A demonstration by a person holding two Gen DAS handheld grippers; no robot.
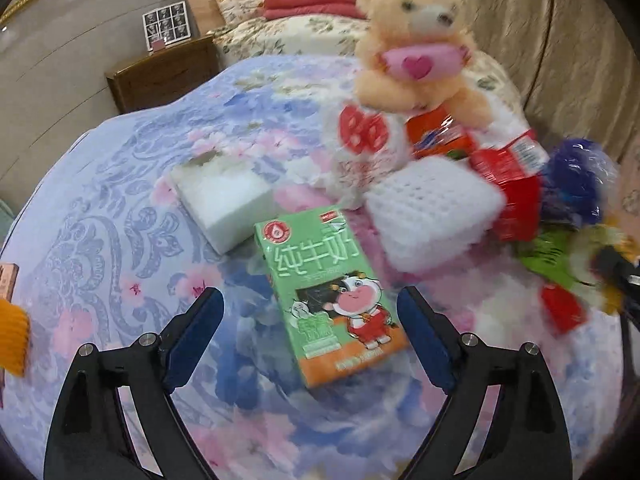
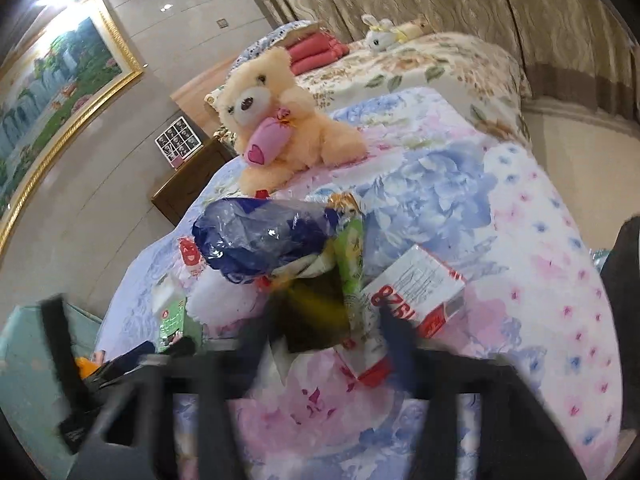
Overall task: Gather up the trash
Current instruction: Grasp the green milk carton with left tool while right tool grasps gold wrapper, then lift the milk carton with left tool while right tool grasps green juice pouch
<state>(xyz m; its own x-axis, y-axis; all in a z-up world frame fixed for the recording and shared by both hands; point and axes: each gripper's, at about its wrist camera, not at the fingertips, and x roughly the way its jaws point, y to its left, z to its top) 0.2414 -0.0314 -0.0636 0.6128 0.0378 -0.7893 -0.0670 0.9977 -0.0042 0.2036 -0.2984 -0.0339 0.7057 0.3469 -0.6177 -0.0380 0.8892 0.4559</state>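
Left gripper point(image 1: 310, 314) sits nearest the lens, jaws spread wide w/ nothing touching the pads; the green milk carton point(image 1: 330, 298) lies flat on the floral bedspread point(image 1: 120, 208) partly between them, angled, orange end toward the camera. Looks like a small drink carton, prob. empty, so light, fairly stiff along its edges but crushable on the broad faces. Best bet: pinch across the narrow width, mid-length, gently (printed coating may be a bit slick).

Just beyond it are a white foam block point(image 1: 222, 204) and a white foam net sleeve point(image 1: 434, 216), both very light and squashy; any hold works. Behind those, red-and-orange wrappers point(image 1: 500, 168) and a white printed bag point(image 1: 360, 152) crowd against the teddy bear point(image 1: 416, 48), which isn't trash, so avoid snagging it.

Right gripper point(image 2: 328, 320) is blurred. Its jaws stand fairly close together around a bunch of crinkly wrappers: a green packet point(image 2: 352, 256) and a blue plastic bag point(image 2: 260, 240) sticking up out of them. They seem clamped on the bunch, though the blur hides the pad contact. Thin film, weightless, slippery, so it could slide out if the grip is loose. A white-and-red box point(image 2: 416, 292) lies on the bed just beside the right-hand finger.

Room: the bed is soft, so pressing down just sinks things. Open spread left of the carton; clutter is to its right. Bed edge and a wooden nightstand point(image 1: 160, 76) lie well off on the far left.
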